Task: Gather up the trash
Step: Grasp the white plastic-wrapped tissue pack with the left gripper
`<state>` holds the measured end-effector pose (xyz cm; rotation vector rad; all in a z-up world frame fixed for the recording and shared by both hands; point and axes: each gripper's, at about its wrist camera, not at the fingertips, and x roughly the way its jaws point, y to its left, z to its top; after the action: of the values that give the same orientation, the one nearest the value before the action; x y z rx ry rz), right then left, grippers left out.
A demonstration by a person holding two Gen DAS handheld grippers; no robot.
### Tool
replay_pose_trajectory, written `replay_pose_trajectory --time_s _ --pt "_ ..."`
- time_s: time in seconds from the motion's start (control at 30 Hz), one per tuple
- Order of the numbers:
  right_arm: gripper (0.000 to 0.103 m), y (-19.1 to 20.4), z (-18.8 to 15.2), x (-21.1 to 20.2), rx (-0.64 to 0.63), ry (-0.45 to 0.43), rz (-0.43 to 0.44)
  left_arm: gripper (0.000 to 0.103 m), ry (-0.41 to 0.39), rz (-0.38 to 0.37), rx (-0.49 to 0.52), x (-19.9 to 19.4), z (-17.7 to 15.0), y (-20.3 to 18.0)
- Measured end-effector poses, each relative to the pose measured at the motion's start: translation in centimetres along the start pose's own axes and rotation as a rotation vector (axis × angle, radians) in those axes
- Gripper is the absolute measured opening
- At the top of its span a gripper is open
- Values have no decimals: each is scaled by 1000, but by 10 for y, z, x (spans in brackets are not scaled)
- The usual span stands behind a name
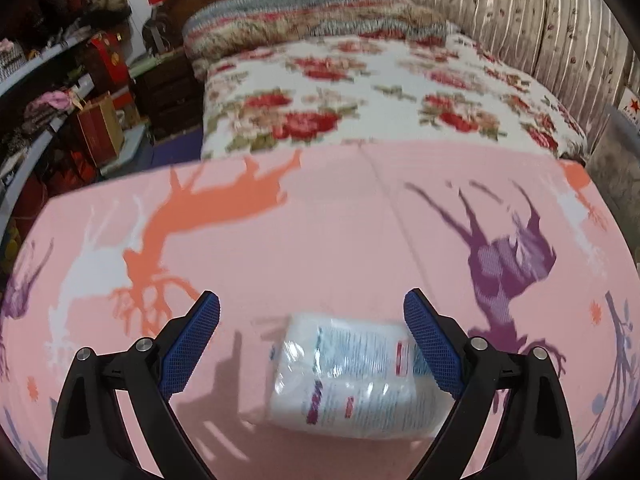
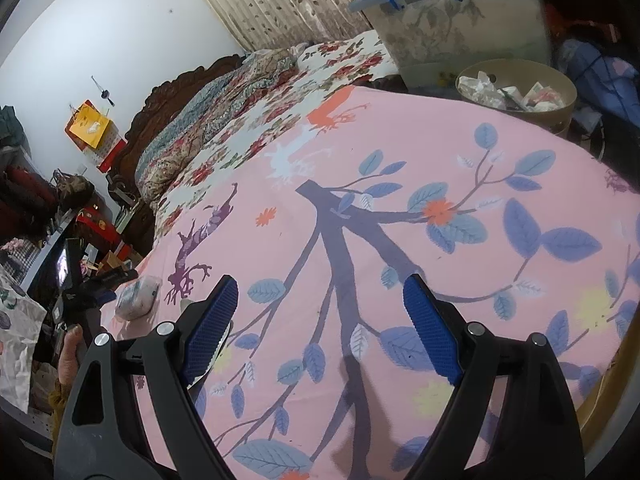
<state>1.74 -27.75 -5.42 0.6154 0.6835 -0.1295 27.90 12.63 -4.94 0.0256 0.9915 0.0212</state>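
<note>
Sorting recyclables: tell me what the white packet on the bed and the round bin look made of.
White packet: thin glossy plastic film, apparently; glare patches and crinkles over print. Round bin: looks like matte tan cardboard or plastic; its plain, dull wall leaves that open.

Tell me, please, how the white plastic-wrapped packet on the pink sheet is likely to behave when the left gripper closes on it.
The plastic-wrapped packet looks soft and puffy, so it will probably squash between the left gripper pads. Its glossy film may be slippery, so it could slide out. It seems light for its size. Lying flat on the pink sheet, it is unlikely to roll.
</note>
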Motion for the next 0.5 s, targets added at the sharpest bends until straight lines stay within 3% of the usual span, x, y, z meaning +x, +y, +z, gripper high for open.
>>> replay_pose_trajectory --time_s 0.17,0.27,0.33,0.5 --pt "85 -2 -3 4 2 19 18 83 33 -73 -93 -2 -15 6" --pt "85 -5 -2 3 7 17 33 79 35 -86 -116 -8 -25 2" --pt "85 -8 -2 2 11 13 39 70 29 -96 -124 -14 -34 -1" --pt "85 -18 -3 -3 34 8 56 67 38 -113 -165 -27 -49 -3"
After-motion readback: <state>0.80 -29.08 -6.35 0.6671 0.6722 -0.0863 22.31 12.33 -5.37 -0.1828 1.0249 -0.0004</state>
